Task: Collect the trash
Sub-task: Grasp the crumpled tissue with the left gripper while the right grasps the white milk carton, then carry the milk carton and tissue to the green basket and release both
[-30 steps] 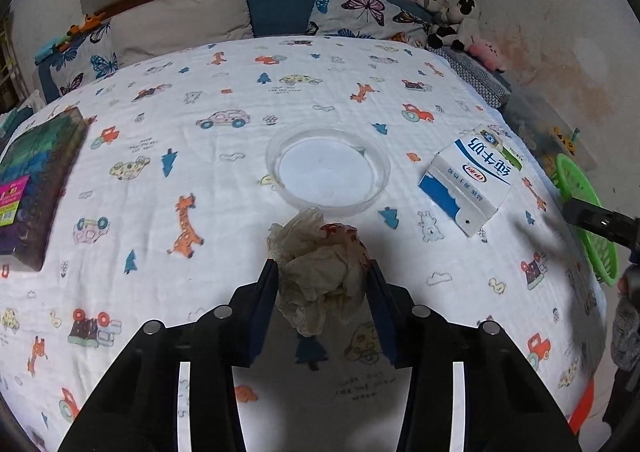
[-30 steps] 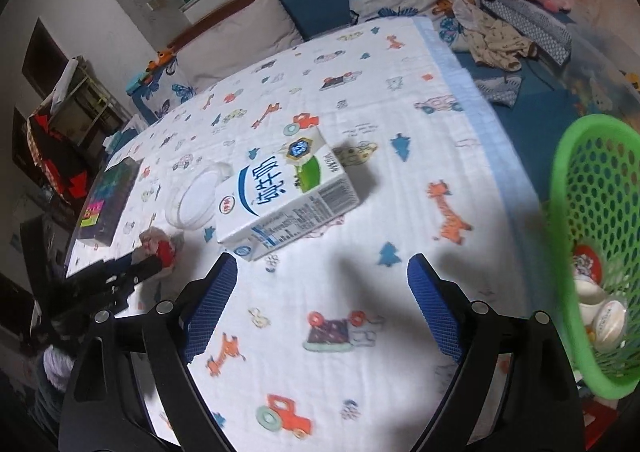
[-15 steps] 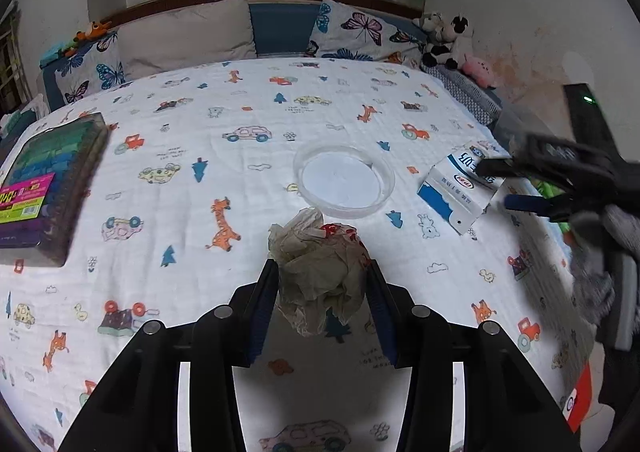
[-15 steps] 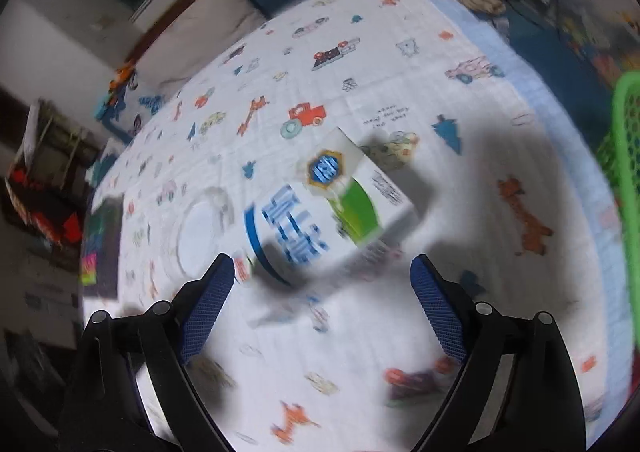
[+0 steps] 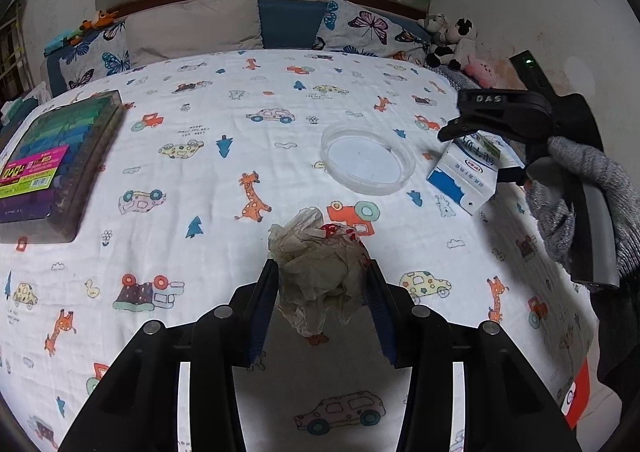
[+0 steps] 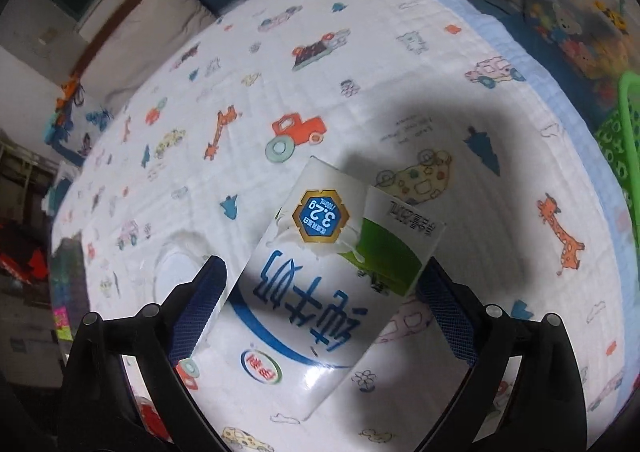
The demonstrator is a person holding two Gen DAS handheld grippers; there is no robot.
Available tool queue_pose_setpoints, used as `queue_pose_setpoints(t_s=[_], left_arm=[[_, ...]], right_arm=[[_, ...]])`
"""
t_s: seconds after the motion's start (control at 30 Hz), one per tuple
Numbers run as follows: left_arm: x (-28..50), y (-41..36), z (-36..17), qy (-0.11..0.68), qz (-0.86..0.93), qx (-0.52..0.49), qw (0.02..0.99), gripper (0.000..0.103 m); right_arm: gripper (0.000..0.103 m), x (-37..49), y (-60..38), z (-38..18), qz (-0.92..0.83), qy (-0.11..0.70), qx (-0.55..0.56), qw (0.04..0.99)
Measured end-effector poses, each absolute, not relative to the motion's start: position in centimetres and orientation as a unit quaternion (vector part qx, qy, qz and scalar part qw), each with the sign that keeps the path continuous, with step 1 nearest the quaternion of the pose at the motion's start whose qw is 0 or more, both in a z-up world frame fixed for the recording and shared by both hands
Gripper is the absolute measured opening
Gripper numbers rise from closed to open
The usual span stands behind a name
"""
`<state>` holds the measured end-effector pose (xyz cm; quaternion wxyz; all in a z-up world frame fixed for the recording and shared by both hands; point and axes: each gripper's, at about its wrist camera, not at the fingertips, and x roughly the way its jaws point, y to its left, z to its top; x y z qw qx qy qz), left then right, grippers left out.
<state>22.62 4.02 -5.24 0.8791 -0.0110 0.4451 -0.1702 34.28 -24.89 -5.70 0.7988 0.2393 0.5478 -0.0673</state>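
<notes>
My left gripper is shut on a crumpled beige paper wad and holds it above the patterned bed sheet. A white and blue milk carton lies flat on the sheet; it also shows in the left wrist view. My right gripper is open, its blue-padded fingers straddling the carton on both sides without clamping it. The right gripper shows in the left wrist view over the carton.
A clear round plastic lid lies left of the carton. A dark marker box sits at the sheet's left edge. A green mesh basket stands off the bed's right side. Pillows and plush toys line the headboard.
My right gripper moved in over the milk carton until its open fingers straddle it. My left gripper rose a little with the paper wad in it.
</notes>
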Motion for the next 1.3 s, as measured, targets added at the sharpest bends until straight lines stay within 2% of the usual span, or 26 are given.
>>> queue_pose_setpoints(t_s=[0.03,0.23,0.7,0.97,1.13,1.3], left_arm=[[22.6,4.1,-5.2,0.444,-0.170,-0.013,0.880,0.043],[22.6,4.6,-4.9,0.441,-0.164,-0.024,0.882,0.043],[23.1,0.0,-3.8,0.447,-0.199,-0.020,0.872,0.043],[22.8,-5.4,-2.2,0.439,-0.239,0.008,0.866,0.043],[23.1,-9.6,-1.5,0.440,-0.268,0.024,0.857,0.043],[23.1,-14.0,-0.7,0.444,-0.306,0.034,0.842,0.043]], right_arm=[[0.090,34.4,-24.9,-5.7,-0.067,0.547,0.237,0.800],[0.082,33.2,-25.7,-4.8,-0.032,0.524,0.238,0.817],[0.080,26.7,-30.5,-0.1,0.010,0.441,0.231,0.867],[0.080,22.8,-37.4,3.0,-0.015,0.399,0.240,0.885],[0.080,20.6,-44.1,3.1,-0.081,0.383,0.247,0.887],[0.080,18.4,-50.4,0.5,-0.157,0.400,0.240,0.870]])
